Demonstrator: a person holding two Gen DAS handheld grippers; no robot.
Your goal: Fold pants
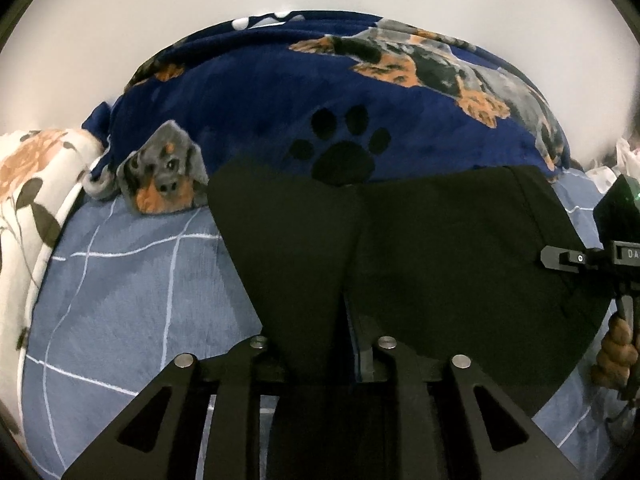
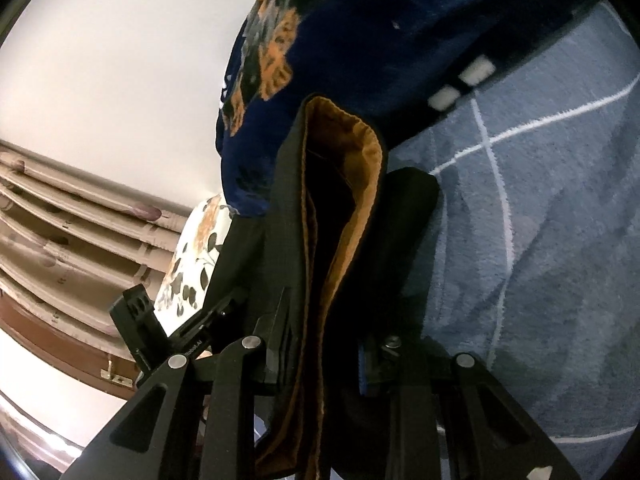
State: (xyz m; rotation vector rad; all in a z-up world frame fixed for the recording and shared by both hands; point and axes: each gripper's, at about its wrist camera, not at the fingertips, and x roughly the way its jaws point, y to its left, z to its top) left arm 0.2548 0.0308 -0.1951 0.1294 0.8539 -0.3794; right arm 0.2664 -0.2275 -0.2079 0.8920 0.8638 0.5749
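The black pants (image 1: 440, 248) are held up off the blue checked bedspread (image 1: 132, 288). My left gripper (image 1: 324, 344) is shut on the pants' edge, and the cloth spreads away in front of it. My right gripper (image 2: 328, 344) is shut on the pants' waistband (image 2: 316, 240), whose orange-brown lining (image 2: 360, 184) gapes open. In the left wrist view the right gripper (image 1: 616, 264) shows at the far right with the person's hand (image 1: 614, 354) under it. In the right wrist view the left gripper (image 2: 160, 332) shows at lower left.
A navy blanket with dog and paw prints (image 1: 320, 92) is heaped behind the pants. A white floral quilt (image 1: 36, 184) lies at the left. A white wall (image 1: 120, 20) stands behind; curtains (image 2: 60, 216) show in the right wrist view.
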